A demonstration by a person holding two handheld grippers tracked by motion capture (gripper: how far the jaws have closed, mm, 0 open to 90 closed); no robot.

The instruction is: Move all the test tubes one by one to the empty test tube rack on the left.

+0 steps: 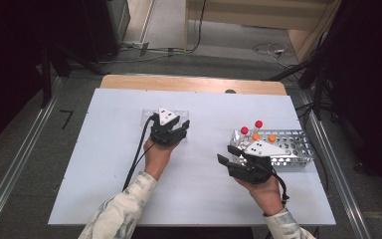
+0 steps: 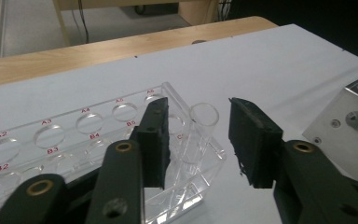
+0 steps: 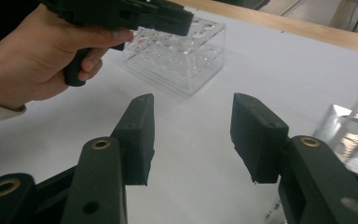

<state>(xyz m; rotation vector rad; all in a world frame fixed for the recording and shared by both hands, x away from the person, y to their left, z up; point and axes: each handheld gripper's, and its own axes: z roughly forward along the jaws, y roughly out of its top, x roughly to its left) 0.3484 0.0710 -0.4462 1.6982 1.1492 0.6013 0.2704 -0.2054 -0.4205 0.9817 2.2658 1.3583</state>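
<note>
A clear acrylic rack (image 1: 149, 115) with labelled holes lies at the table's middle. In the left gripper view the rack (image 2: 51, 140) holds one clear uncapped tube (image 2: 203, 121) upright in its end corner. My left gripper (image 2: 198, 109) stands open around that tube, both pads apart from the glass. From above, the left gripper (image 1: 179, 125) reaches over the rack's right end. My right gripper (image 1: 227, 154) hovers open by the metal rack (image 1: 291, 149), with nothing between its jaws (image 3: 193, 100). Red-capped tubes (image 1: 258, 124) and orange-capped tubes (image 1: 272, 138) stand in that metal rack.
A white board (image 1: 104, 174) covers a wooden table (image 1: 189, 83). The metal rack's corner (image 2: 349, 116) sits close to the right of the left gripper. Cables (image 1: 134, 159) trail from the left gripper toward the near edge. Dark equipment and floor rails flank the table.
</note>
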